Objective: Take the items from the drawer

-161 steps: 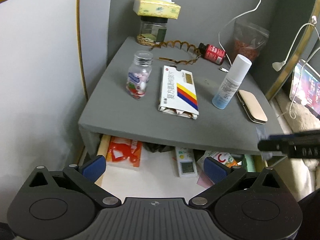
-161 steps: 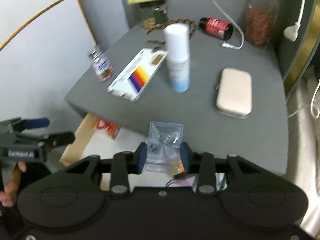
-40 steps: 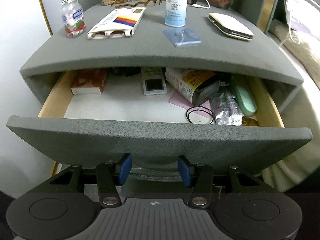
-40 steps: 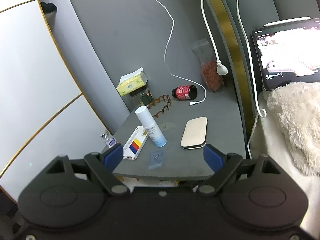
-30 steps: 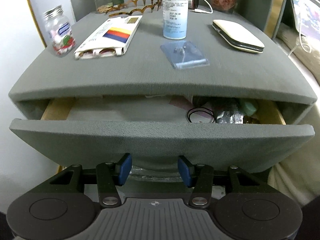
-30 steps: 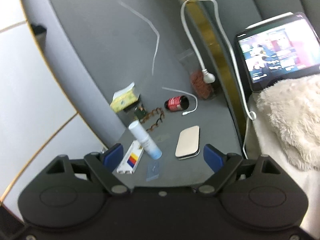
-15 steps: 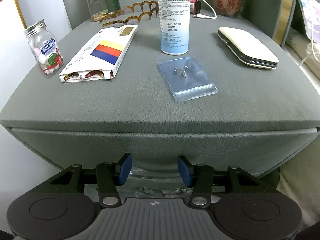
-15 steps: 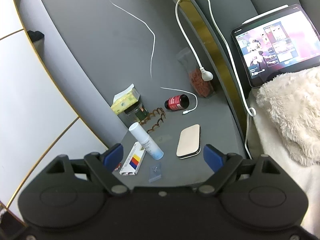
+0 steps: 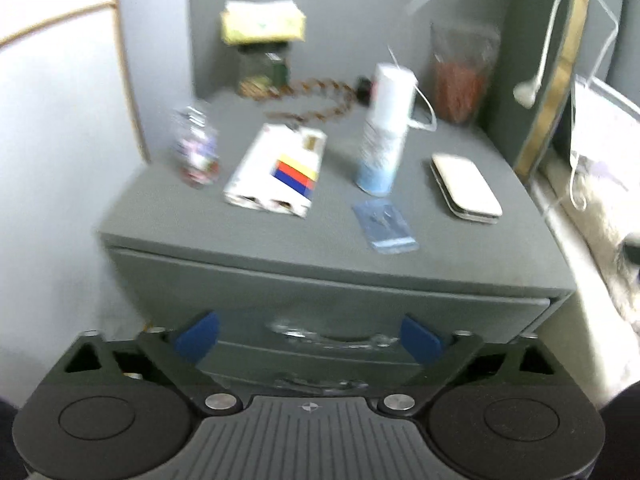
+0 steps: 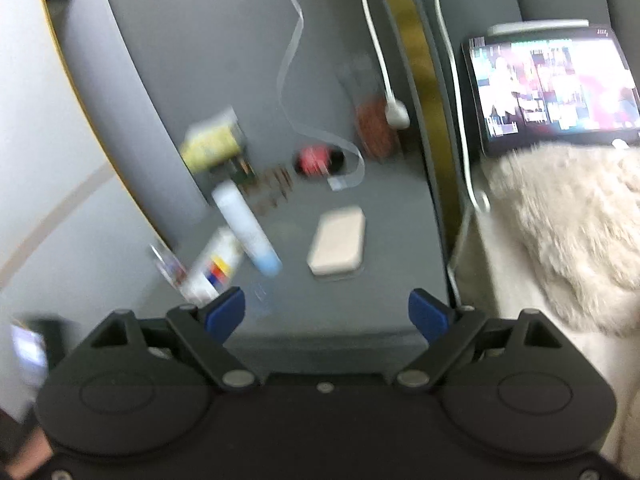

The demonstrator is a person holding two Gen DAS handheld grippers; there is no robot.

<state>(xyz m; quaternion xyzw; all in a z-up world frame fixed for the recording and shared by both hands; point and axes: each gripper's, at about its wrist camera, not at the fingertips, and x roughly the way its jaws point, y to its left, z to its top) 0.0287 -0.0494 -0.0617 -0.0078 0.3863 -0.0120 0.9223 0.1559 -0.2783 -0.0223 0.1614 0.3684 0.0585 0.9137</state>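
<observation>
blur: jar (image 9: 195, 148) label unreadable | tablet (image 10: 560, 88) cut off right

Left wrist view: from low before the nightstand (image 9: 280, 272), facing its front, angled down. Right wrist view: higher, farther back. Shared beyond the fingers: nightstand top.

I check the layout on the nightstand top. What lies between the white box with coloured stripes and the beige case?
In the left wrist view, between the box and the case stand the spray bottle and, nearer the front edge, a flat clear packet.
</observation>
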